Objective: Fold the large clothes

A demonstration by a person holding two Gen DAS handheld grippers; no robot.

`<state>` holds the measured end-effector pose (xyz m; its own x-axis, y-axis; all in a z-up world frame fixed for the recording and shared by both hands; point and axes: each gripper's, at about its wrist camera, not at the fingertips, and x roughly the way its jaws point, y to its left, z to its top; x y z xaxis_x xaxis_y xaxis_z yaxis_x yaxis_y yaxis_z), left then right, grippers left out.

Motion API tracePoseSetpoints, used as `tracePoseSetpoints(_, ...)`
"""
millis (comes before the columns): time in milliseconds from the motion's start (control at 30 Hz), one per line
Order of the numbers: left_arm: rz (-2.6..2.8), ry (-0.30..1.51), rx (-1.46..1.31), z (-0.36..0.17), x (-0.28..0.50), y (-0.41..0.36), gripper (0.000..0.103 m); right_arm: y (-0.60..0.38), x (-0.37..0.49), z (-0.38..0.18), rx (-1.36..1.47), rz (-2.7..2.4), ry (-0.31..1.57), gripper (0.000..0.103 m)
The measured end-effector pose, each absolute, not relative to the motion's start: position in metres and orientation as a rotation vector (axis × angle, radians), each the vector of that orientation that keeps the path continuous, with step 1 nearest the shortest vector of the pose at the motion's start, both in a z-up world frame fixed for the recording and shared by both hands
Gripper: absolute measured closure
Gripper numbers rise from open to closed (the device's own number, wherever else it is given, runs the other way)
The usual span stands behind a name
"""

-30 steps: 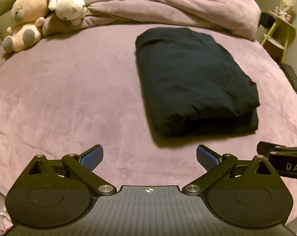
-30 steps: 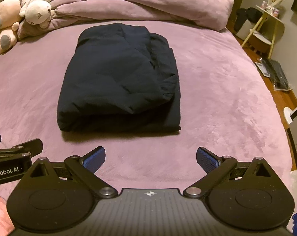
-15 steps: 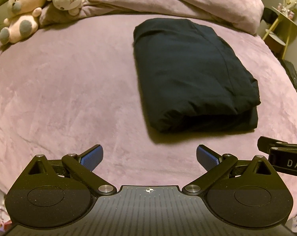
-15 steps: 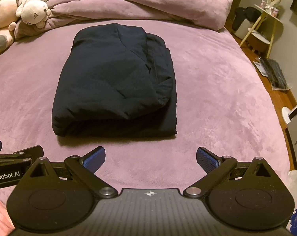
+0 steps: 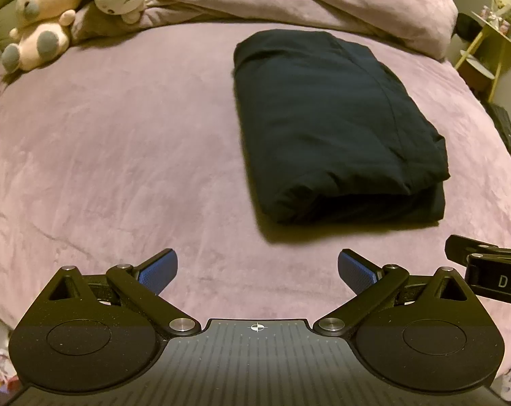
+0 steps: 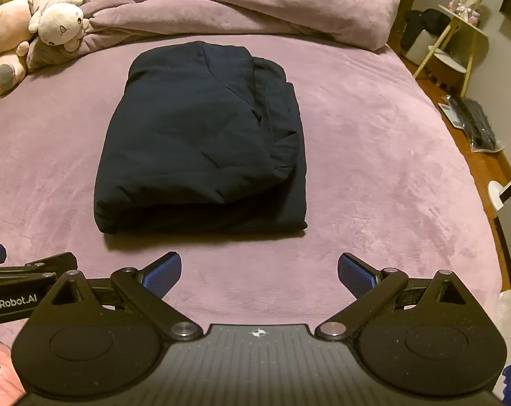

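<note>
A dark navy garment [image 5: 330, 125] lies folded into a thick rectangle on the purple bed [image 5: 120, 155]; it also shows in the right wrist view [image 6: 201, 142]. My left gripper [image 5: 257, 270] is open and empty, held above the bed's near edge, short of the garment and to its left. My right gripper [image 6: 259, 270] is open and empty, short of the garment's near edge. Each gripper shows at the edge of the other's view: the right one [image 5: 489, 270] and the left one [image 6: 22, 280].
A bunched purple duvet [image 6: 255, 10] lies along the far side of the bed. Two plush toys [image 5: 69, 10] sit at the far left. A yellow side table [image 6: 458, 44] and dark items on the floor [image 6: 475, 125] are to the right of the bed.
Both grippers have shifted slightly, tilting and drawing back; the garment sits a little differently in the frames. The garment itself has not moved and both grippers stay open.
</note>
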<state>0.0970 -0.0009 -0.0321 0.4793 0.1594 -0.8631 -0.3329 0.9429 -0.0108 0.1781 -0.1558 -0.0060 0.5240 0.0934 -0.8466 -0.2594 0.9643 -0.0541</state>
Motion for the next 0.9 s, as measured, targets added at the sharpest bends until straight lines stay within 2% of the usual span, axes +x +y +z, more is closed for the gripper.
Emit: tracePoseSetpoints(900,0.289,1.02,-0.162,-0.023,0.0984,-0.0069,0.0,-0.1583,0.1766,0.0035,-0.181,0.217,0.981,0.004)
